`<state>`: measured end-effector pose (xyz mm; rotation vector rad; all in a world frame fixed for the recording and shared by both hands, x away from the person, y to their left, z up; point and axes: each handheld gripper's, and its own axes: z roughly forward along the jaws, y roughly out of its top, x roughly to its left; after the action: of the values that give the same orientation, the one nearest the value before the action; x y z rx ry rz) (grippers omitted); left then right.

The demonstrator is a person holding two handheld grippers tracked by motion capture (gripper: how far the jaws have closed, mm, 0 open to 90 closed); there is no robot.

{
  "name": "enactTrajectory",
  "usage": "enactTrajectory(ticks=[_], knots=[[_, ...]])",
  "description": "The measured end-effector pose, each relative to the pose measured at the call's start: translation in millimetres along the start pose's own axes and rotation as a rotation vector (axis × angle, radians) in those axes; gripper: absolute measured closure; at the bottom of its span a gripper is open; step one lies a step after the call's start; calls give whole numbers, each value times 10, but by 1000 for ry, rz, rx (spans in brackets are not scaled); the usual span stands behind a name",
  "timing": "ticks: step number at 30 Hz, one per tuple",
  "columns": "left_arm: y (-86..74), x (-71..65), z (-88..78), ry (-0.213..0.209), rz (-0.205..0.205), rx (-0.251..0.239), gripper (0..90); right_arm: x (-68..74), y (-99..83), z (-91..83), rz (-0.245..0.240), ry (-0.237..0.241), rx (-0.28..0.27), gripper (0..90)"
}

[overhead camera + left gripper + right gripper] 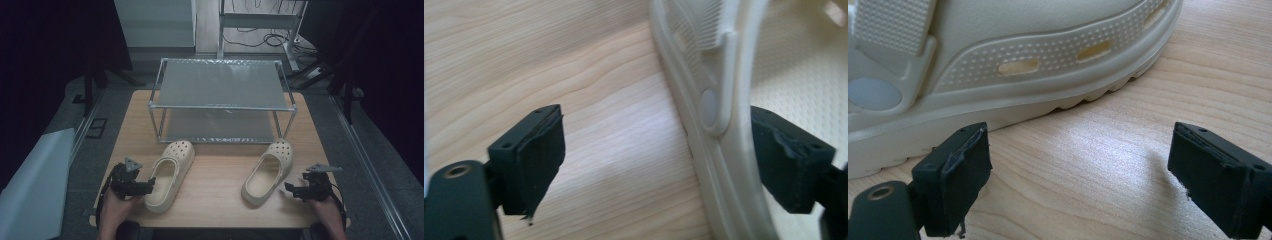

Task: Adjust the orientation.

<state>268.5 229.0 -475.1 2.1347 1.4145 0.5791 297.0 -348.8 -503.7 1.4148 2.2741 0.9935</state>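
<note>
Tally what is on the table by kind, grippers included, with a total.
Cream clogs: 2, the left clog and the right clog
Metal two-tier rack: 1
Hand-held grippers: 2, the left gripper, its fingers either side of the left clog's rim, and the right gripper, open beside the right clog
Total: 5

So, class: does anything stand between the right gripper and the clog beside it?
Nothing visible does. The right gripper sits with its jaws open beside the right clog, and between them lies bare wooden table.
</note>
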Motion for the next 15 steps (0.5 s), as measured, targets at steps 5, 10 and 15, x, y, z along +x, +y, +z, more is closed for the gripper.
enactTrajectory(ticks=[5, 10, 15], knots=[[-7, 18, 16, -39, -23, -7, 149, 2, 0, 7, -2, 0, 3, 101], [8, 13, 9, -68, -32, -15, 193, -1, -1, 6, -1, 0, 3, 103], [53, -13, 28, -109, -37, -24, 251, 4, 0, 14, -2, -3, 6, 108]])
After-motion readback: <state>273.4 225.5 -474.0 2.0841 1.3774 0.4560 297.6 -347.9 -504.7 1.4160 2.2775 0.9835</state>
